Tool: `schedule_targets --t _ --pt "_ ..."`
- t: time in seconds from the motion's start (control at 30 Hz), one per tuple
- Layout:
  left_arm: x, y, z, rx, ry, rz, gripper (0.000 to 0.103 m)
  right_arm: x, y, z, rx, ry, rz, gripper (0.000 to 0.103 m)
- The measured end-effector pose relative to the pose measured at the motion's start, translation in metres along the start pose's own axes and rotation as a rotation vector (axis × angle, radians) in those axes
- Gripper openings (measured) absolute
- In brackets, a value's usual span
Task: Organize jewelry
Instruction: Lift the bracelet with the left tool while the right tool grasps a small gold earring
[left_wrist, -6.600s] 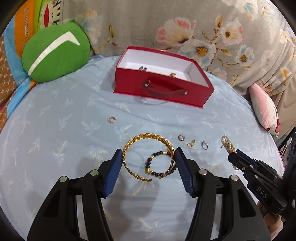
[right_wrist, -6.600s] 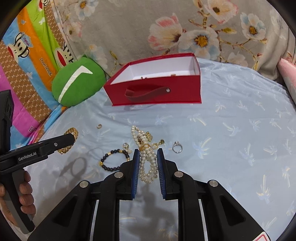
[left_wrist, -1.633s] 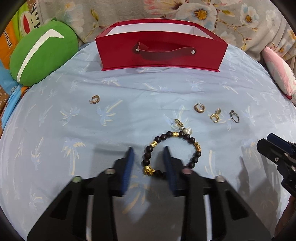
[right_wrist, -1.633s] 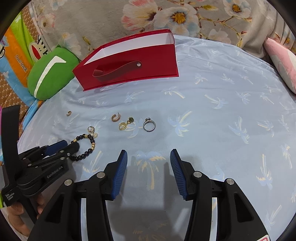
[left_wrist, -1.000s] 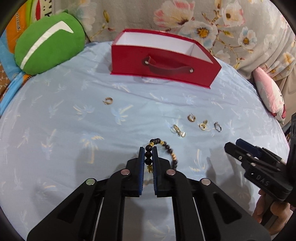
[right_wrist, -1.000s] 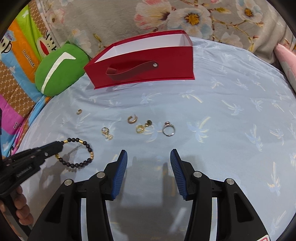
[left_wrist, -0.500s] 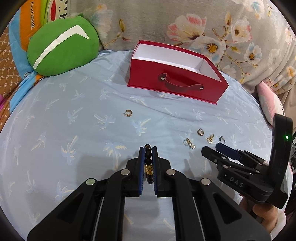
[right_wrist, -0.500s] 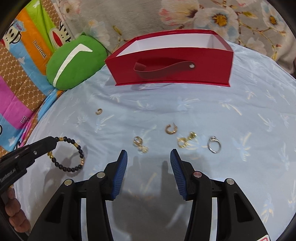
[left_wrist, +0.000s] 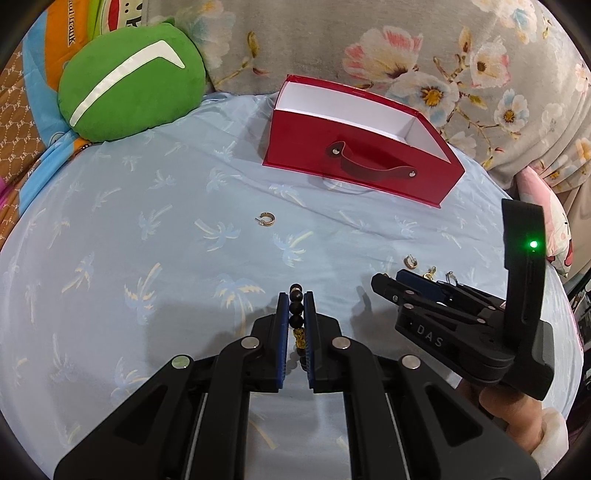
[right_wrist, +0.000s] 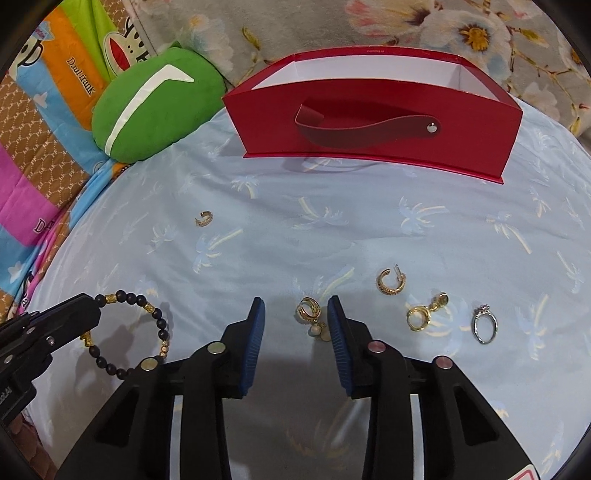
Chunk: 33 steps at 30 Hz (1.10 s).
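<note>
My left gripper (left_wrist: 295, 301) is shut on a black and gold bead bracelet (left_wrist: 296, 320) and holds it above the blue cloth; the bracelet (right_wrist: 129, 332) hangs from it in the right wrist view. My right gripper (right_wrist: 295, 308) is open, its fingers either side of a gold drop earring (right_wrist: 312, 317) lying on the cloth. The open red box (left_wrist: 360, 147) (right_wrist: 373, 114) stands at the far side. A gold hoop earring (right_wrist: 389, 282), a gold earring with a charm (right_wrist: 424, 312) and a silver ring (right_wrist: 484, 325) lie to the right. A small gold ear cuff (left_wrist: 265, 218) (right_wrist: 204, 218) lies to the left.
A green round cushion (left_wrist: 129, 81) (right_wrist: 155, 103) lies at the far left beside colourful bedding. A floral grey cover (left_wrist: 443, 55) rises behind the box. A pink plush (left_wrist: 546, 221) sits at the right edge. The light blue palm-print cloth (left_wrist: 147, 240) covers the surface.
My left gripper has lifted the bracelet off the cloth and moved left. My right gripper has moved forward and left, so the drop earring now lies between its open fingers.
</note>
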<state>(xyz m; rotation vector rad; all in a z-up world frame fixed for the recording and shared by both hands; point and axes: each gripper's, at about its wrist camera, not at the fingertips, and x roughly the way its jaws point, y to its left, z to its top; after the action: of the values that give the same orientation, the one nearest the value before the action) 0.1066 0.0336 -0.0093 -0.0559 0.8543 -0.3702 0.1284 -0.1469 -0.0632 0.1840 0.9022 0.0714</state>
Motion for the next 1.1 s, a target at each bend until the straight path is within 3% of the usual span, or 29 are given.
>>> schedule_targets --t 0.13,0.23,0.47,0.53,1.1 --pt "0.002 0.002 0.000 -0.004 0.004 -0.002 0.007 0.003 0.000 0.000 -0.006 0.003 -0.012 0.023" --pt "0.004 0.003 -0.001 -0.006 0.007 -0.004 0.007 0.003 -0.001 0.000 -0.008 0.006 -0.010 0.011" --pt "0.006 0.002 -0.003 -0.003 0.009 0.005 0.007 0.001 -0.003 -0.002 -0.006 -0.003 -0.005 0.010" --pt "0.006 0.002 -0.003 -0.004 0.009 0.002 0.007 -0.002 -0.004 -0.004 0.000 -0.009 -0.001 0.004" --pt "-0.027 -0.011 0.003 0.022 -0.049 -0.028 0.007 -0.074 -0.029 -0.020 0.062 -0.116 -0.007 0.004"
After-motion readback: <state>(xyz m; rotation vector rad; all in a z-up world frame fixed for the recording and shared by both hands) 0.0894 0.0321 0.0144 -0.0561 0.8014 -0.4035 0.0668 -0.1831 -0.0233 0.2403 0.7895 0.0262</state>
